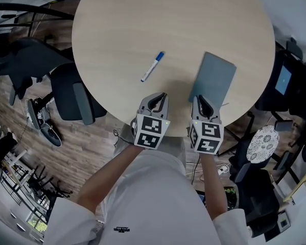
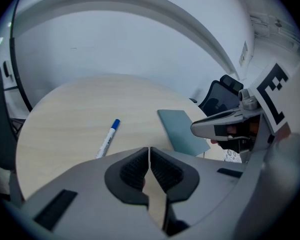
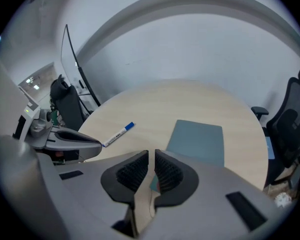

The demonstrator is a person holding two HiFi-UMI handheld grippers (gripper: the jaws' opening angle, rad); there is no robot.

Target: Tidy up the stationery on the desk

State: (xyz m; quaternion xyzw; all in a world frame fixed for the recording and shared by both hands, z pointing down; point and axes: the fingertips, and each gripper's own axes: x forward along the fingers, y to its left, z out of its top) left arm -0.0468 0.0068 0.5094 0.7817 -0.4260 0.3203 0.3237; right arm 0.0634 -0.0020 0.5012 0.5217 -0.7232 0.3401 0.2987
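A white marker pen with a blue cap lies near the middle of the round pale wooden table. To its right a grey-blue notebook lies flat, its near end at the table's front edge. My left gripper hovers over the front edge, below the pen, its jaws shut and empty. My right gripper hangs just beside the notebook's near left corner, jaws together with nothing between them. In the left gripper view the pen and notebook lie ahead. The right gripper view shows the pen and notebook.
Dark office chairs stand at the table's left and right. A pair of shoes lies on the wood floor at the left. A white patterned round thing sits low at the right.
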